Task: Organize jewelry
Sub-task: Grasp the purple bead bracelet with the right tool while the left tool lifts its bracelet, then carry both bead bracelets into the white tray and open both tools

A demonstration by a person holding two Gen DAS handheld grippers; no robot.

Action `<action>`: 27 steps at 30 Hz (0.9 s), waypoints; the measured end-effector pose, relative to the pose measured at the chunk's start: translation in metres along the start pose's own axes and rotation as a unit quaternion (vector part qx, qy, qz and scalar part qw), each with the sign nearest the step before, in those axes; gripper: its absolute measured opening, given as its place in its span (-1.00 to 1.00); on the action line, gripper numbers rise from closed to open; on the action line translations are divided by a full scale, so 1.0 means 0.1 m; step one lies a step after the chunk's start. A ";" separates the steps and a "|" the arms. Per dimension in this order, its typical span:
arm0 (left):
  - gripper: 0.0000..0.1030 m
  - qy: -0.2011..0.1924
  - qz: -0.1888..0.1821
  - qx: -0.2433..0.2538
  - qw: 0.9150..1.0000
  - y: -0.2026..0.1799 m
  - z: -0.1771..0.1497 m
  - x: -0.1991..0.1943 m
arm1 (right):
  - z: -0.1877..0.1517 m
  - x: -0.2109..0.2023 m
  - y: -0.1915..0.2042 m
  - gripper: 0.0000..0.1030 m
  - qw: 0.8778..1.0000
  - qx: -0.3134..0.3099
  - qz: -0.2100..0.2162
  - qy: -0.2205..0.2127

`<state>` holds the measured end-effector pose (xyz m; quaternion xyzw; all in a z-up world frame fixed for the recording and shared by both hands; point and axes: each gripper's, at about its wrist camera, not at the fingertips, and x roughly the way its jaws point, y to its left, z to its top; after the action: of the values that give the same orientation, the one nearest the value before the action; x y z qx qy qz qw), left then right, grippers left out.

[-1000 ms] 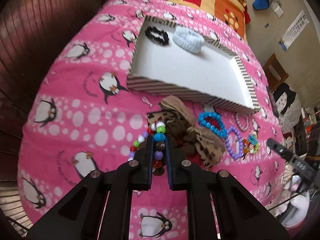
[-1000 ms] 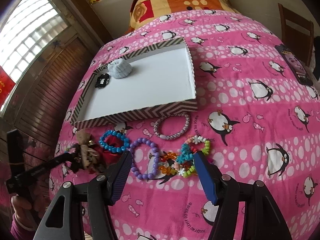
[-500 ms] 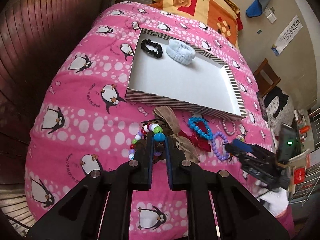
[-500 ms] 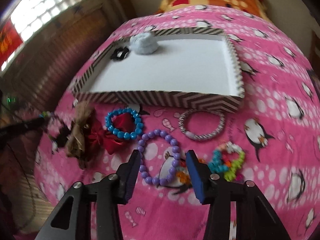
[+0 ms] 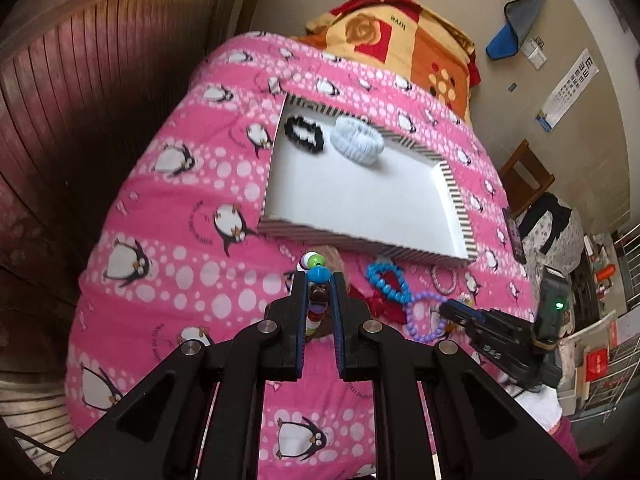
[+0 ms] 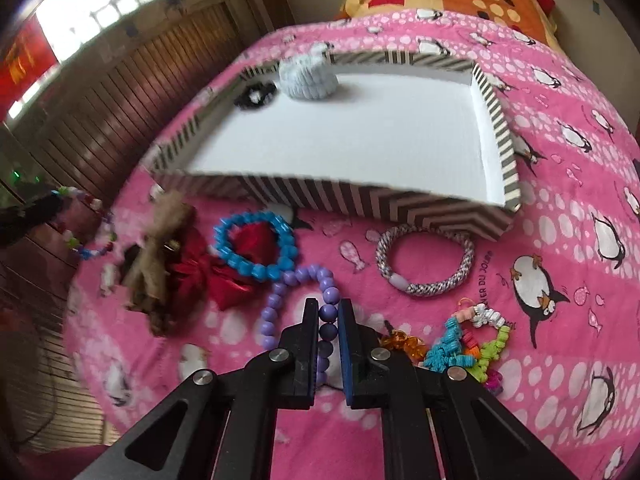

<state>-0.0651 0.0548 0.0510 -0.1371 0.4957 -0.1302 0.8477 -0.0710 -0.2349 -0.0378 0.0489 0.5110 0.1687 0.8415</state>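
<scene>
The right hand-held gripper (image 6: 329, 320) has just closed on the purple bead bracelet (image 6: 298, 300) lying on the bed (image 6: 560, 240); light, floppy, best pinched across the strand. The left hand-held gripper (image 5: 319, 284) clamps a multicoloured bead bracelet (image 5: 316, 270), probably lifted clear. Beyond sits the striped tray (image 6: 360, 196).

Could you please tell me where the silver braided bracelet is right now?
In the right wrist view, the silver braided bracelet lies on the pink blanket, just in front of the striped tray, right of the purple bead bracelet.
</scene>
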 end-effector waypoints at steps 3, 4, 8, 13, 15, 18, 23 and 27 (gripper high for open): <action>-0.81 -0.005 -0.001 0.004 1.000 -0.03 0.05 -0.04 | 0.05 -0.21 0.02 -0.83 1.000 0.004 0.012 -0.024; -0.81 -0.006 -0.001 0.005 1.000 -0.05 0.06 -0.04 | 0.07 -0.27 0.04 -0.83 0.999 0.003 0.013 -0.032; -0.81 -0.007 0.004 0.013 1.000 -0.14 0.11 -0.02 | 0.15 -0.49 0.09 -0.83 0.998 -0.002 0.015 -0.056; -0.81 -0.012 0.017 0.029 0.999 -0.27 0.19 0.02 | 0.32 -0.66 0.12 -0.83 0.997 -0.009 0.011 -0.076; -0.81 -0.015 0.024 0.038 0.999 -0.33 0.23 0.04 | 0.37 -0.69 0.14 -0.83 0.997 -0.012 0.010 -0.081; -0.81 -0.020 0.031 0.051 0.998 -0.41 0.28 0.08 | 0.44 -0.73 0.17 -0.83 0.996 -0.019 0.008 -0.087; -0.81 -0.028 0.042 0.070 0.996 -0.52 0.37 0.14 | 0.56 -0.77 0.21 -0.83 0.995 -0.029 0.004 -0.093; -0.81 -0.026 0.047 0.085 0.995 -0.59 0.43 0.23 | 0.64 -0.79 0.23 -0.83 0.995 -0.036 0.000 -0.096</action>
<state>-0.0215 -0.0041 0.0739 -0.0450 0.4669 -0.1285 0.8738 -0.0534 -0.2339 0.0656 0.0346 0.4210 0.1814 0.8881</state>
